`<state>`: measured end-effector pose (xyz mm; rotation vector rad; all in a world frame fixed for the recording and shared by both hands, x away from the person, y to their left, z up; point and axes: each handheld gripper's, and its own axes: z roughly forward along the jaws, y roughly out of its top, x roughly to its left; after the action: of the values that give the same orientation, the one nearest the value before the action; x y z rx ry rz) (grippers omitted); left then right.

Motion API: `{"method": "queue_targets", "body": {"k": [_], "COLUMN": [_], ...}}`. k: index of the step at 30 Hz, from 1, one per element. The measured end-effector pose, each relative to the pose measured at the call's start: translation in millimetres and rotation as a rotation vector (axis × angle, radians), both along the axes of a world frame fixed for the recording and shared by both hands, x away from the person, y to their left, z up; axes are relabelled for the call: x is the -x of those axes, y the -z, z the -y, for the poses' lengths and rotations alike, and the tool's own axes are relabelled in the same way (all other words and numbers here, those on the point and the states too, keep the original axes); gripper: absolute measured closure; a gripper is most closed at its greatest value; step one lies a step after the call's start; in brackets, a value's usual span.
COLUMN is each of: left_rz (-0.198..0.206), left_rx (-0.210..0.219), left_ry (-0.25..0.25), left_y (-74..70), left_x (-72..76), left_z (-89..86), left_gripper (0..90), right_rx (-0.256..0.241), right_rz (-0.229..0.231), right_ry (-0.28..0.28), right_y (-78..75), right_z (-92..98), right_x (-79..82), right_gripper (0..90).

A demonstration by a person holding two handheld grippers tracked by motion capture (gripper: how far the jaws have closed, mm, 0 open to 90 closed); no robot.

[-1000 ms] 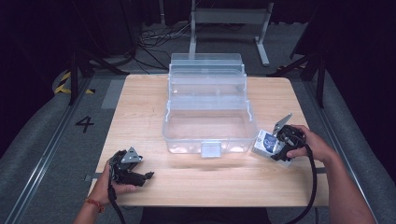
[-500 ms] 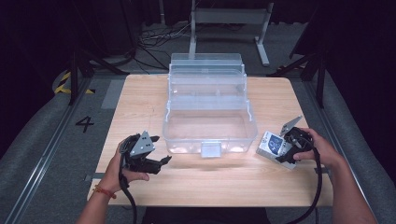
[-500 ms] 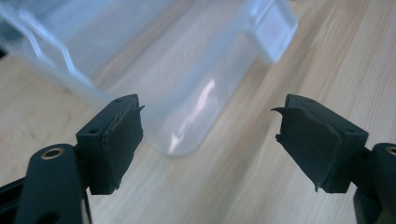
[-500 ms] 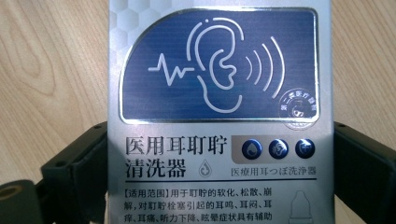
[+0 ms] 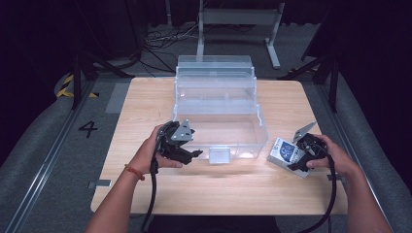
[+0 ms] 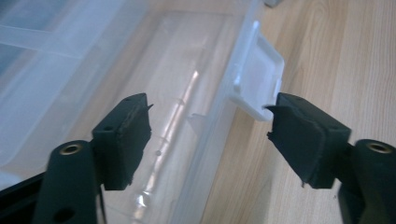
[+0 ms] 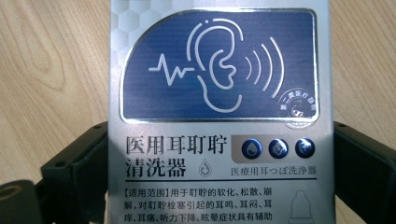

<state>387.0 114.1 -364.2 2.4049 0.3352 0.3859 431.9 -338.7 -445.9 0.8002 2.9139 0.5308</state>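
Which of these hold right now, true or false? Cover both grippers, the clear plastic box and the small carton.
1. The right gripper has its jaws on either side of the silver and blue carton with an ear symbol. True.
2. The carton lies inside the clear plastic hinged storage box. False: it is on the light wooden table, right of the box.
3. The left gripper is open. True.
4. The box lid is shut. False: it stands open.
5. The left gripper is near the box's white front latch. True.
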Motion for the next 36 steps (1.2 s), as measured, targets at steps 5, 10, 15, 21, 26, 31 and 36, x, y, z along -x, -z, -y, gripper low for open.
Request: {"method": "queue_targets", "body": {"k": [5, 10, 15, 21, 26, 31, 36], "left_rz": [-0.022, -0.076, -0.099, -0.115, -0.151, -0.131, -0.14], "left_rx": [-0.095, -0.188, -0.264, -0.294, -0.328, -0.326, -0.341], "left_ry": [0.032, 0.059, 0.103, 0.133, 0.187, 0.227, 0.249], "left_y": [7.9, 16.3, 22.0, 24.2, 27.6, 28.1, 26.9], "left_x": [-14.8, -29.3, -36.4, -40.7, -43.4, -37.0, -34.8], "left_z": [15.6, 21.8, 25.0, 26.9, 19.4, 13.2, 3.4], "left_gripper": [38.4, 46.9, 63.4, 67.4, 71.4, 83.8, 83.9], "right_rx": [-0.003, -0.013, -0.01, -0.01, -0.016, -0.018, -0.018], "right_rz": [0.002, -0.002, -0.003, -0.007, -0.009, -0.016, -0.022], "right_ry": [0.0, 0.004, 0.002, -0.01, -0.008, -0.019, -0.025], "right_y": [0.4, 0.4, 0.4, 0.4, 0.6, 0.8, 0.9], "right_z": [-0.1, 0.7, 0.6, 0.9, 1.4, 0.9, 0.6], "right_x": [1.7, 3.0, 3.7, 3.2, 3.6, 4.6, 5.3], "right_gripper": [4.7, 4.7, 4.7, 4.7, 4.7, 4.7, 4.7]}}
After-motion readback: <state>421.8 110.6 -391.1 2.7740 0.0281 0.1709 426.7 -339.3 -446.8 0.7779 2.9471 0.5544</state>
